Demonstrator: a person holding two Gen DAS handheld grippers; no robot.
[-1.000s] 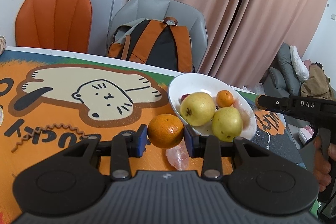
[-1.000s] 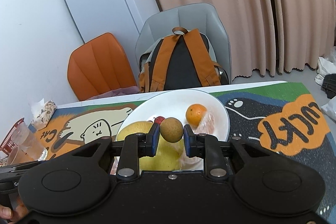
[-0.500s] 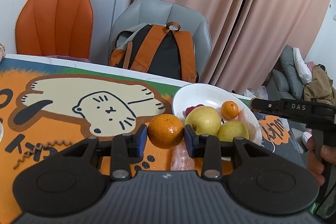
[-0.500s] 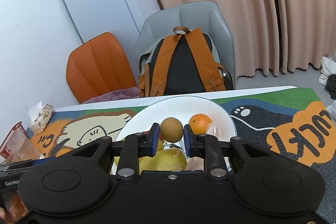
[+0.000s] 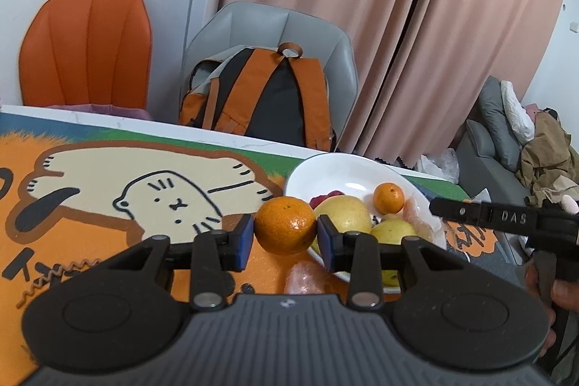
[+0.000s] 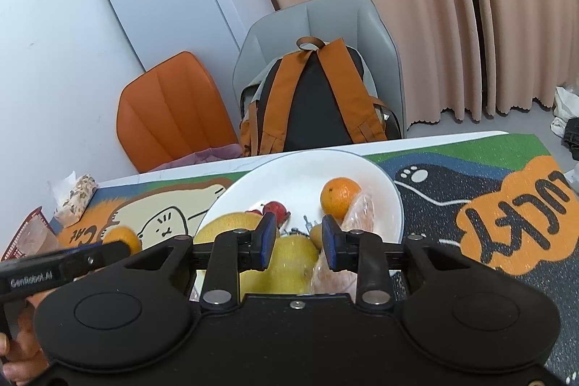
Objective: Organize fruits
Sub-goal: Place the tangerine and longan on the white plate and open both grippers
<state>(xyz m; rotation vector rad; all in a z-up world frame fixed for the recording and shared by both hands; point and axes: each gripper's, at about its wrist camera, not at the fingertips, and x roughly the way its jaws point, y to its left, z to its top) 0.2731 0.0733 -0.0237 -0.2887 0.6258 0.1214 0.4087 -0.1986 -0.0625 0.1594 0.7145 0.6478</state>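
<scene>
My left gripper [image 5: 286, 237] is shut on an orange [image 5: 285, 225] and holds it above the mat, just left of the white bowl [image 5: 347, 170]. The bowl holds two yellow pears [image 5: 343, 214], a small orange [image 5: 388, 197] and red fruit [image 5: 322, 199]. My right gripper [image 6: 296, 241] is open and empty over the bowl [image 6: 300, 176]. A small brown fruit [image 6: 316, 234] lies in the bowl next to its right finger, beside the pears [image 6: 286, 263], a small orange [image 6: 340, 197] and a red fruit [image 6: 275, 208].
A plastic-wrapped pink piece [image 5: 304, 277] lies on the cat-print mat [image 5: 108, 190] in front of the bowl. A grey chair with an orange-black backpack [image 5: 260, 104] and an orange chair [image 5: 87, 46] stand behind the table. A snack packet [image 6: 76, 198] and red basket [image 6: 25, 234] sit at far left.
My right gripper has opened and the small brown fruit has dropped into the bowl. My left gripper has risen slightly, still holding the orange.
</scene>
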